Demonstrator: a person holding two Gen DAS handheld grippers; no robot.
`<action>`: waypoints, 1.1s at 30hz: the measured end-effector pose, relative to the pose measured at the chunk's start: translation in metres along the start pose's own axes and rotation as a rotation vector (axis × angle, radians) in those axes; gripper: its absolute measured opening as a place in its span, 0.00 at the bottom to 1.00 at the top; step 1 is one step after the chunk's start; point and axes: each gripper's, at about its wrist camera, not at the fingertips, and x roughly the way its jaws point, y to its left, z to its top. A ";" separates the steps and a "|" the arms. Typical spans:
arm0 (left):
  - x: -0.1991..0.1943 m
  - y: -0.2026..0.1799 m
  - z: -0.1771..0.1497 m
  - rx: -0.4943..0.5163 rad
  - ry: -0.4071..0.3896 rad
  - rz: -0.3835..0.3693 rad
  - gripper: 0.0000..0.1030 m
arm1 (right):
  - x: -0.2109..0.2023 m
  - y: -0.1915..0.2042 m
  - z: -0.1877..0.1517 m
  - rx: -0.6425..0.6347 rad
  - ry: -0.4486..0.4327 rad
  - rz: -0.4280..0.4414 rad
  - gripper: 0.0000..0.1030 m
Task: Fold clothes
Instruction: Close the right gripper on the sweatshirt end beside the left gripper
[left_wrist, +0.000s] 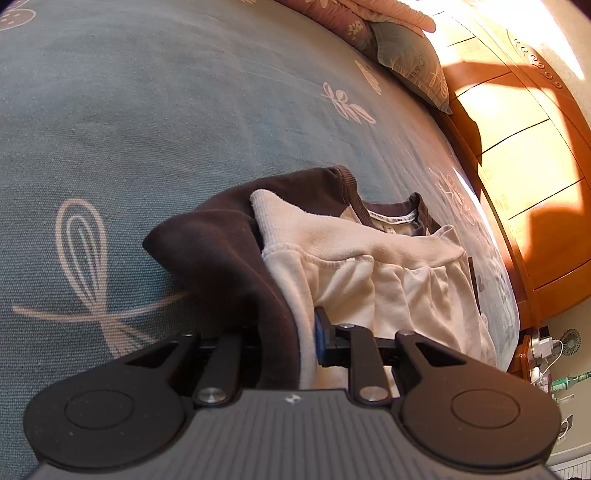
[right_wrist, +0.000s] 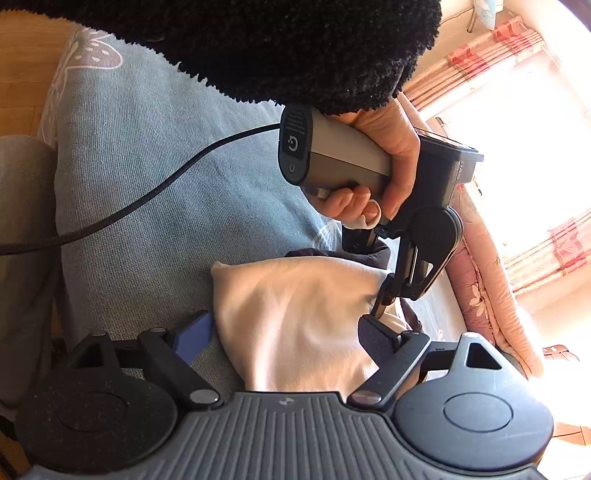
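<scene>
Bedspread, blue-grey with pale leaf prints, fills the space ahead of and to the left of the left gripper; the same cloth lies beyond the right gripper. An orange wooden floor runs along the far right of the left wrist view, and a patterned pillow sits well ahead, up and to the right.

The sweatshirt, cream body with dark brown sleeves and collar, lies bunched on the bedspread directly in front of the left gripper. A thick fold of brown sleeve and cream fabric passes between that gripper's jaws, which are clamped on it; the left finger is hidden under the brown cloth, and only the right finger with its blue pad shows, pressed against the cream edge.

From the right wrist view, the sweatshirt's cream fabric rises between the right gripper's fingers. The jaws stand wide apart, the left blue pad just beside the cloth and the right pad against it, so the cloth is not pinched. Just ahead, a hand in a black fleece sleeve grips the left gripper's grey handle, its black cable trailing left.
</scene>
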 end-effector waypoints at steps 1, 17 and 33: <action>0.000 0.000 0.000 0.000 0.000 0.002 0.21 | 0.002 0.001 0.005 -0.008 -0.001 -0.007 0.86; -0.001 -0.002 -0.003 -0.014 -0.017 0.015 0.21 | 0.004 0.012 -0.004 -0.057 0.035 -0.176 0.85; -0.001 -0.003 -0.002 -0.016 -0.008 0.024 0.21 | 0.034 0.003 -0.001 -0.060 0.077 -0.189 0.65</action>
